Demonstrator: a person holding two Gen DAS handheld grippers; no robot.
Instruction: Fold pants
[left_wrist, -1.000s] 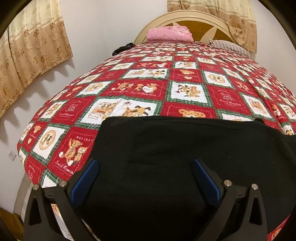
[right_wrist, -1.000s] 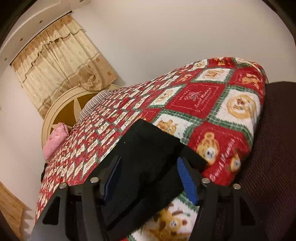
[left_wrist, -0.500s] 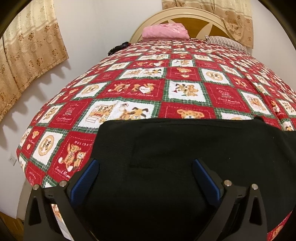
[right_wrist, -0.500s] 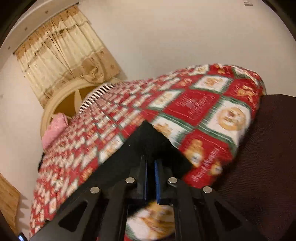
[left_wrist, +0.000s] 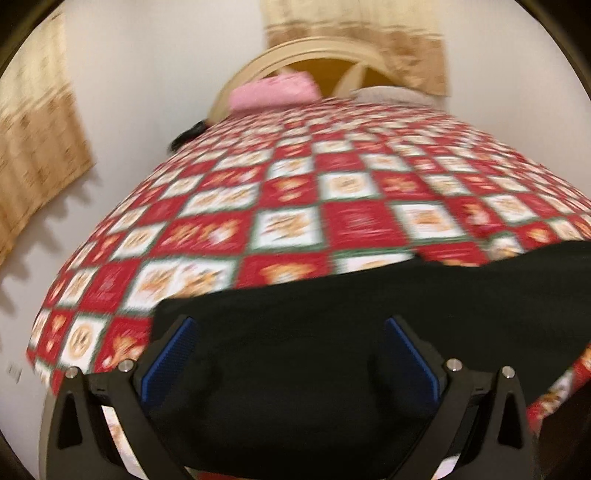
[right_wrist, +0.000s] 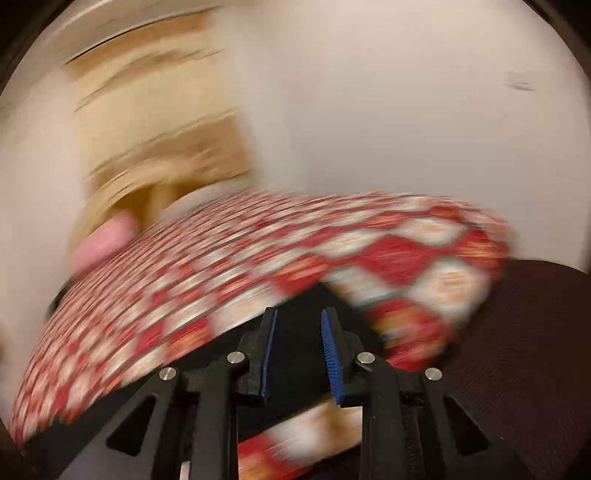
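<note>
Both sets of jaws stand apart. I read the left gripper (left_wrist: 291, 354) as spread wide, its blue pads (left_wrist: 168, 356) over the black pants (left_wrist: 314, 332) near their left edge. On the right gripper (right_wrist: 298, 350) I see a narrower gap, with black cloth showing between the pads (right_wrist: 266, 354); I cannot tell whether they touch it. The pants lie flat across the near end of the red patchwork quilt (left_wrist: 295, 192). A pink pillow (left_wrist: 273, 92) sits by the headboard (left_wrist: 314, 48). Both views are motion-blurred.
</note>
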